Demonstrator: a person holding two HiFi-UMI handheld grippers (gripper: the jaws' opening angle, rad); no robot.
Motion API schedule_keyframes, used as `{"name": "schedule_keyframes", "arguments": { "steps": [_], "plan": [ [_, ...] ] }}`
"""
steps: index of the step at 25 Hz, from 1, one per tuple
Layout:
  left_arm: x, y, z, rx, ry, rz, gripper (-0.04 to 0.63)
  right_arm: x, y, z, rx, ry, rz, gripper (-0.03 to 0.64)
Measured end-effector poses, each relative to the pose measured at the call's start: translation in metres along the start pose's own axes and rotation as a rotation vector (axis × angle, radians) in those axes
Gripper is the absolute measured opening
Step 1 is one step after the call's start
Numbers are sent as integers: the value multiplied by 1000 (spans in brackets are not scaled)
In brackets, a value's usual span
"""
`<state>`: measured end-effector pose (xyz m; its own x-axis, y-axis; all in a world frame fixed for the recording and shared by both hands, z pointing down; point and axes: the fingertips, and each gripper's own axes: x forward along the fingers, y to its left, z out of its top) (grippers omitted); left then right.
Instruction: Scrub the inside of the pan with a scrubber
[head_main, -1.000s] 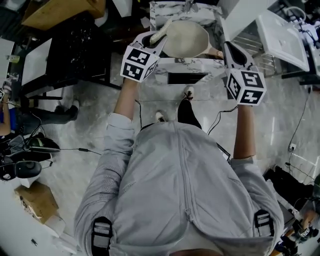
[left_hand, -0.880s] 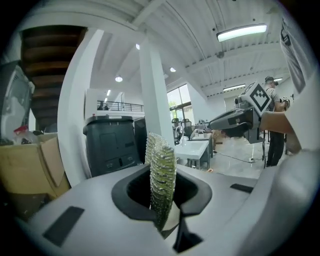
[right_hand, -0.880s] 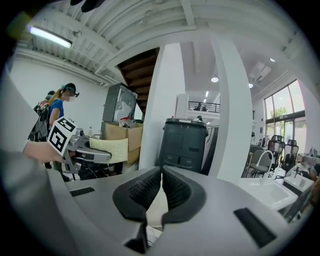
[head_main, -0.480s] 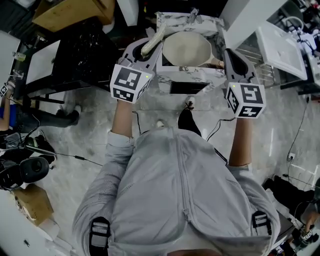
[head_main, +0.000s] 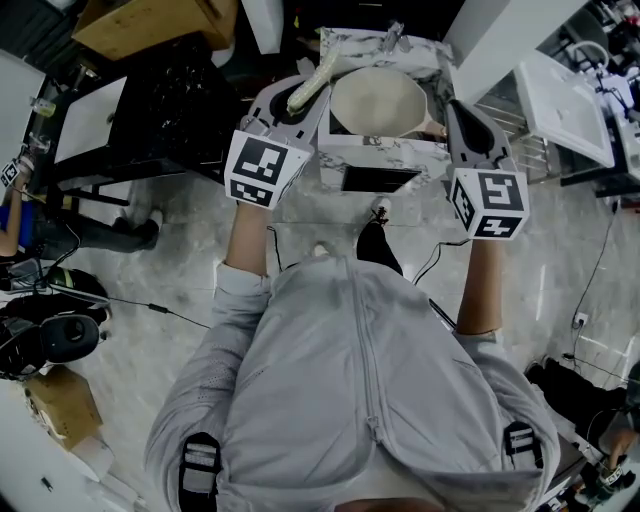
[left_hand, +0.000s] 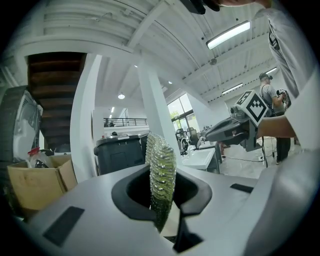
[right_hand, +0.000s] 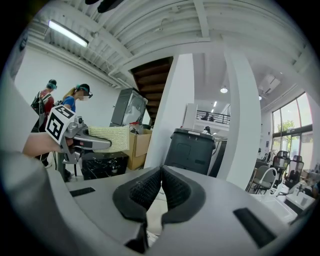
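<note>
Progress: scrubbing looks not yet under way, or at least no contact right now. The round cream-coloured pan (head_main: 375, 98) sits in the white marble-patterned basin (head_main: 352, 45) at the top centre of the head view. Its handle points toward the lower right. The inside reads as an even pale surface; I cannot tell clean from dirty. The whole of the scrub seems left to do.

Tool: the left gripper (head_main: 298, 97) pinches the flat, pale yellow-green mesh scrubber (left_hand: 161, 172) edge-on between its 2 jaws, with most of the pad standing proud above them. In the head view the scrubber sits just beside the pan's left rim, outside it, apart from the inner surface.

The right gripper (right_hand: 160, 192) has its 2 ribbed pads pressed together on nothing. In the head view it sits at the upper right, near the pan handle but not on it.

Pose: the person in a grey jacket (head_main: 360, 390) has both forearms extended forward, 1 on each side of the basin. Both gripper views look out level across the room, not down into the pan, so the left needs to tip down and inward.
</note>
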<state>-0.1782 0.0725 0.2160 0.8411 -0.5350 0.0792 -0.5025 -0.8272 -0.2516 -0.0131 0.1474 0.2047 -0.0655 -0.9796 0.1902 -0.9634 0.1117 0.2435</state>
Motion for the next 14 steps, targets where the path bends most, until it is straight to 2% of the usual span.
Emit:
{"name": "schedule_keyframes", "arguments": {
  "steps": [14],
  "plan": [
    [-4,4,7,-1,-7,14,64,0,7,4,9,-11,9,35]
  ]
}}
